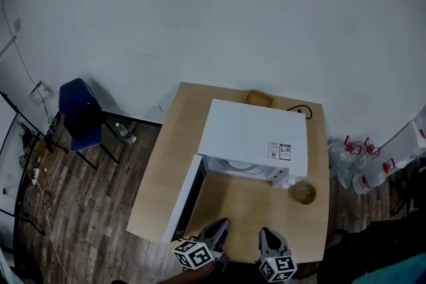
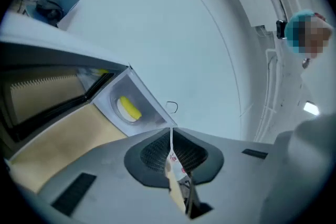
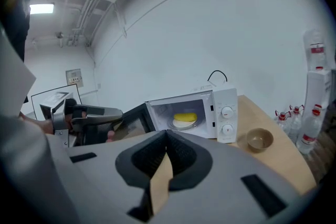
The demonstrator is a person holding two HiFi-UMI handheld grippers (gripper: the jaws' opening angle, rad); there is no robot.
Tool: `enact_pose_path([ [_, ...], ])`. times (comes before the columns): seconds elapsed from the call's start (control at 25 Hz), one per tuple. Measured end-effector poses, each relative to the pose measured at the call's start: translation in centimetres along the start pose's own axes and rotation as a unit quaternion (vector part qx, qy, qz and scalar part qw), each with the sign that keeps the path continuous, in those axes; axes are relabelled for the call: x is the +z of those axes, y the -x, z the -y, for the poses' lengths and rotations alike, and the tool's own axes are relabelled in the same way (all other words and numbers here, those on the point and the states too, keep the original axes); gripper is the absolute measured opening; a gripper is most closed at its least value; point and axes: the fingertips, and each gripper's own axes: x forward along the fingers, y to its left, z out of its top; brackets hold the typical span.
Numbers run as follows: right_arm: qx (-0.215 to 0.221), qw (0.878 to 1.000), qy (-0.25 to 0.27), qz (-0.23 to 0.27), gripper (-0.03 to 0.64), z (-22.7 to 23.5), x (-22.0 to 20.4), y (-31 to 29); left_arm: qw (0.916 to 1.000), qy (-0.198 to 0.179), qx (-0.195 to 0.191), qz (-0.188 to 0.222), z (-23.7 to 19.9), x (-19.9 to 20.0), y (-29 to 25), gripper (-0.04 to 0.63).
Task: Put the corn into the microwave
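Both left gripper and right gripper show jaws shut, empty; corn inside microwave.
A clumsy shove could slam the open door.

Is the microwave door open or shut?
Open. The door stands swung out, and the corn shows inside the microwave.

Ahead of the left gripper and the right gripper, a white microwave stands on the wooden table. Its open door reaches back to just left of the left gripper. A brown bowl sits ahead-right of the right gripper, and a blue chair stands far left of the left gripper.
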Motion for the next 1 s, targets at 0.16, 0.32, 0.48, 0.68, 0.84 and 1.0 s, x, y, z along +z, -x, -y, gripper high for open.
enact_pose_path([
  [0.16,-0.011,1.000,0.008,0.015,0.058,-1.4,0.2,2.2,0.9967,-0.071,-0.039,0.009,3.1,0.6,3.0,0.023],
  [0.32,-0.020,0.999,0.034,0.030,0.058,-3.0,1.0,4.8,0.9859,-0.151,-0.069,0.020,5.9,1.2,6.1,0.023],
  [0.48,-0.026,0.998,0.053,0.039,0.058,-4.4,1.2,7.4,0.9677,-0.247,-0.050,0.000,7.2,0.3,8.6,0.023],
  [0.68,-0.019,0.997,0.061,0.047,0.058,-6.3,1.2,8.7,0.9526,-0.301,-0.046,0.007,8.2,-0.3,10.9,0.023],
  [0.84,-0.017,0.996,0.071,0.058,0.058,-7.7,1.1,9.4,0.9516,-0.304,-0.048,0.010,8.3,-0.5,11.9,0.023],
  [1.0,-0.034,0.995,0.075,0.060,0.058,-7.7,0.8,10.0,0.9482,-0.315,-0.039,0.010,8.1,-0.4,12.5,0.023],
])
